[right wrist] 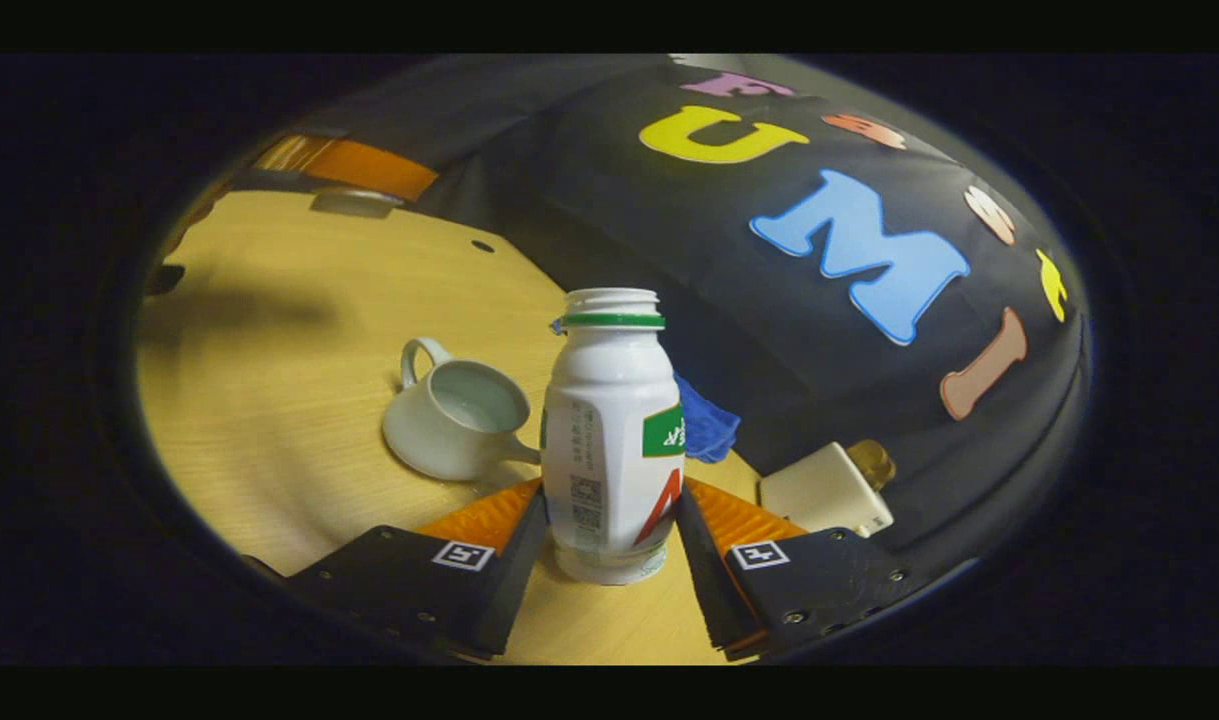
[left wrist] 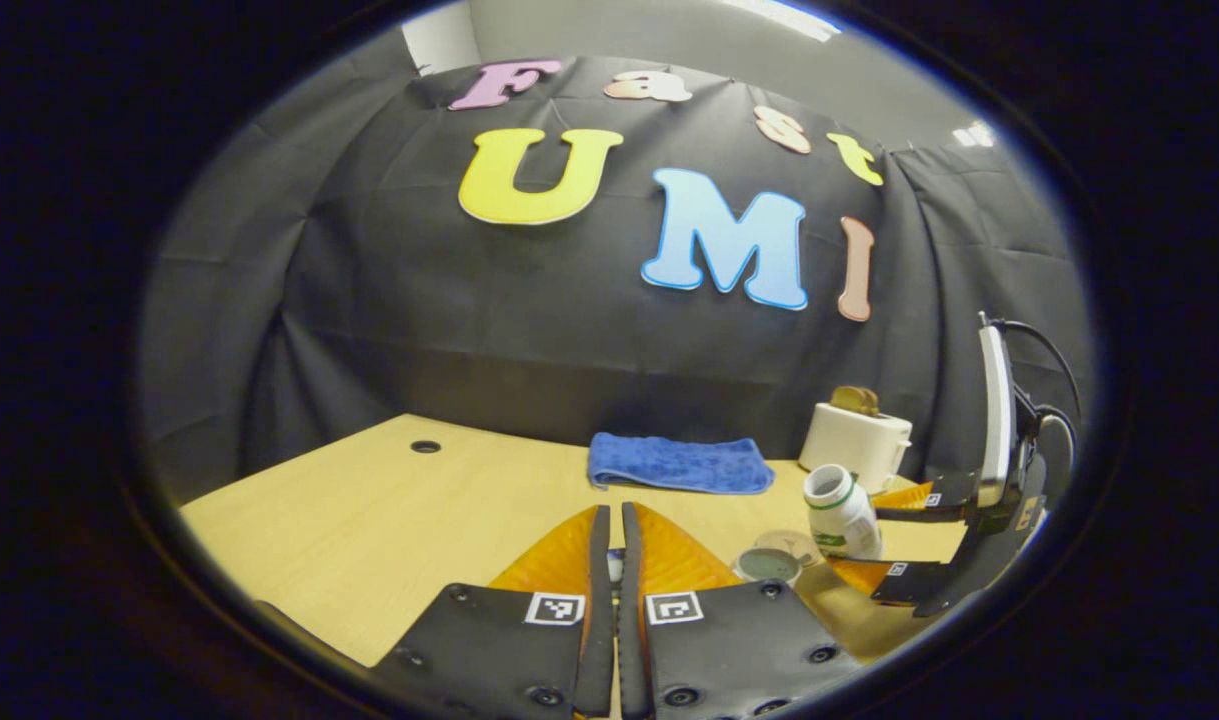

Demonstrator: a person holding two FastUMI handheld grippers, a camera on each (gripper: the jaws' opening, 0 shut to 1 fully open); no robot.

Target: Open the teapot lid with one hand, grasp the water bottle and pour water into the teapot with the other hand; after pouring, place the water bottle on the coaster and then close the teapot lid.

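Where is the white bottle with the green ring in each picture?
Left gripper view: the water bottle is low on the right, tilted, between the right gripper's fingers.
Right gripper view: it is in the middle, between that gripper's own fingers.
Shared landmark: the white toaster stands behind the bottle.

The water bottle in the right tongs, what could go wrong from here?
The water bottle is uncapped and tilted in the right tongs, gripped low on its body, so it may slip or spill onto the table before reaching the open teapot. The left tongs look shut on something small, maybe the lid; I can't tell.
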